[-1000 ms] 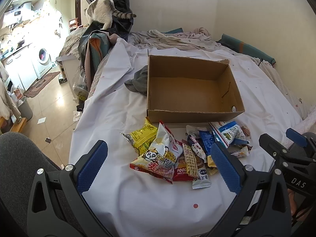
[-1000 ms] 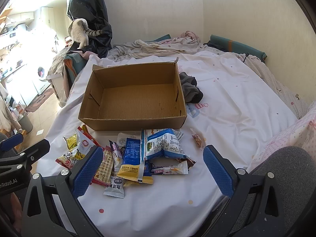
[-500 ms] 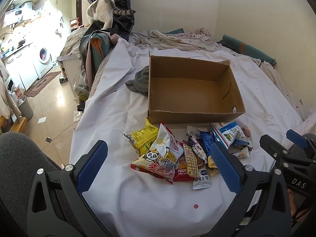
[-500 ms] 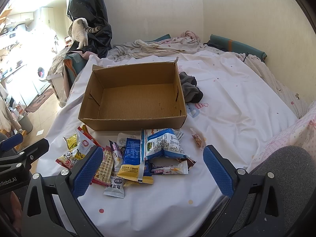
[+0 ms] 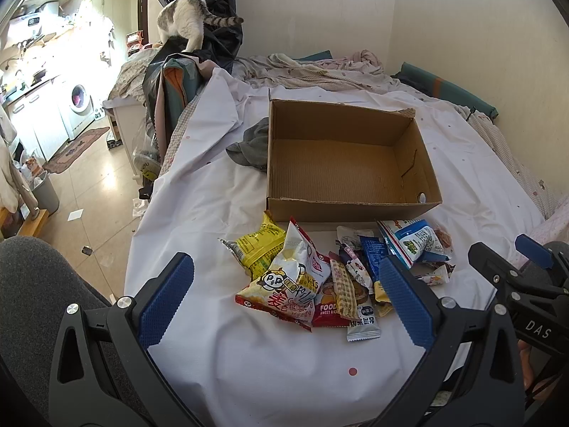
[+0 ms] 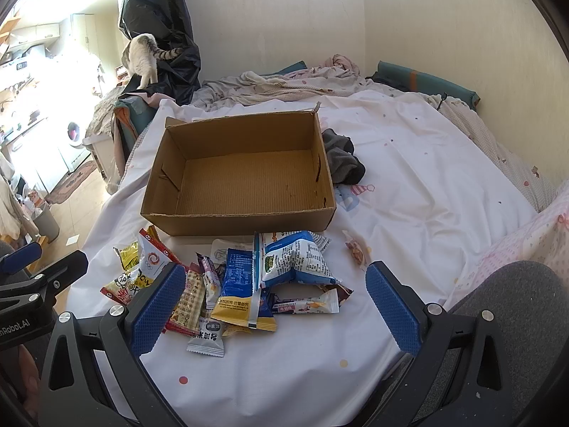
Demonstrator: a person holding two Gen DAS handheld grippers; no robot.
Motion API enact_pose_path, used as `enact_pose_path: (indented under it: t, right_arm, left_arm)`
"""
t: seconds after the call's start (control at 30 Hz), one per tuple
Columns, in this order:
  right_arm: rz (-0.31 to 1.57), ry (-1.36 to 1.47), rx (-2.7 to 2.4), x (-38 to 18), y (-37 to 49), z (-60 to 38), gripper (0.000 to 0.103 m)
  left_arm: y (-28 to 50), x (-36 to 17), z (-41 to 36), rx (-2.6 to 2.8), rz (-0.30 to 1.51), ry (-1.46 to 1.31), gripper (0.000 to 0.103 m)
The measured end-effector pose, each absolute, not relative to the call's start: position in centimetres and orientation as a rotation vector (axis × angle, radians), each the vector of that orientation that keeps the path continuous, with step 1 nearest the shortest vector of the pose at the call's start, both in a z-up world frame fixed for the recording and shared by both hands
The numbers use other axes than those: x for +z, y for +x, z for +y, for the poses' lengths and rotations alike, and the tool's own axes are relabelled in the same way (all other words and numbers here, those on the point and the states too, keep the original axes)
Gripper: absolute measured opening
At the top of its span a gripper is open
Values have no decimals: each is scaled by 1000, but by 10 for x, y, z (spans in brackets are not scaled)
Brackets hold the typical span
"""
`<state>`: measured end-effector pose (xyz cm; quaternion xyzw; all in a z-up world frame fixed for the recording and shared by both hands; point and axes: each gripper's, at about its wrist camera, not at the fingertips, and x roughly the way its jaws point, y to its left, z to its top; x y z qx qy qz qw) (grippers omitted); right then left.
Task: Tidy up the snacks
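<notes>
Both grippers, left gripper (image 5: 286, 299) and right gripper (image 6: 275, 304), hover with fingers spread and empty over the snack pile (image 5: 334, 267) on the bed (image 5: 270, 373); the empty cardboard box (image 5: 341, 163) waits at 12 o'clock. Sorting looks unstarted; next comes a first pick.

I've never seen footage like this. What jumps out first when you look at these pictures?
An open cardboard box sits empty in the middle of a white bedsheet, with a jumble of snack packets heaped on the sheet just in front of it. Both the left gripper and the right gripper hover over that heap, blue-padded jaws wide apart and holding nothing. Far behind, a grey-and-white cat stands on dark bedding.
</notes>
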<state>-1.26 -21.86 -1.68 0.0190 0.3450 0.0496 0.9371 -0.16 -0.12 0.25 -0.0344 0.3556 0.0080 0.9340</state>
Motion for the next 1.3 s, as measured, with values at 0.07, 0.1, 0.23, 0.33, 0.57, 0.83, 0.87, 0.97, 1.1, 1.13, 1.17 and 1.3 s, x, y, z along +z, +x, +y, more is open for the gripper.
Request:
enact_pose_path:
  t: [0.07, 0.1, 0.23, 0.33, 0.57, 0.83, 0.87, 0.97, 1.1, 1.13, 1.17, 1.3]
  right_arm:
    - [704, 39, 101, -17, -12, -219, 103]
    - [705, 39, 101, -17, -13, -219, 103]
    - [705, 40, 102, -17, -12, -217, 103]
    - [706, 40, 101, -18, -12, -216, 103]
    - [707, 37, 102, -17, -12, -219, 103]
    - [708, 36, 103, -19, -13, -217, 103]
    - [709, 36, 104, -19, -14, -217, 103]
    - [713, 36, 103, -23, -12, -213, 103]
    - [714, 36, 103, -22, -12, -214, 103]
    - [715, 36, 104, -22, -12, -214, 103]
    - [715, 36, 104, -22, -12, -214, 103]
    - [717, 38, 105, -20, -11, -214, 103]
  left_arm:
    - [-2, 2, -1, 17, 728, -70, 103]
    - [-2, 2, -1, 16, 728, -71, 103]
    - [-2, 2, -1, 17, 728, -70, 103]
    - [-2, 2, -1, 17, 728, -70, 103]
    - [-2, 2, -1, 16, 728, -71, 103]
    - [-3, 2, -1, 13, 724, -69, 103]
    - [-3, 1, -1, 13, 723, -68, 103]
    - [-3, 0, -1, 13, 728, -70, 103]
    - [-3, -1, 0, 16, 732, -78, 103]
    - [-3, -1, 0, 17, 733, -80, 103]
    - [-2, -1, 1, 16, 735, -82, 103]
    - [-1, 0, 2, 19, 739, -86, 103]
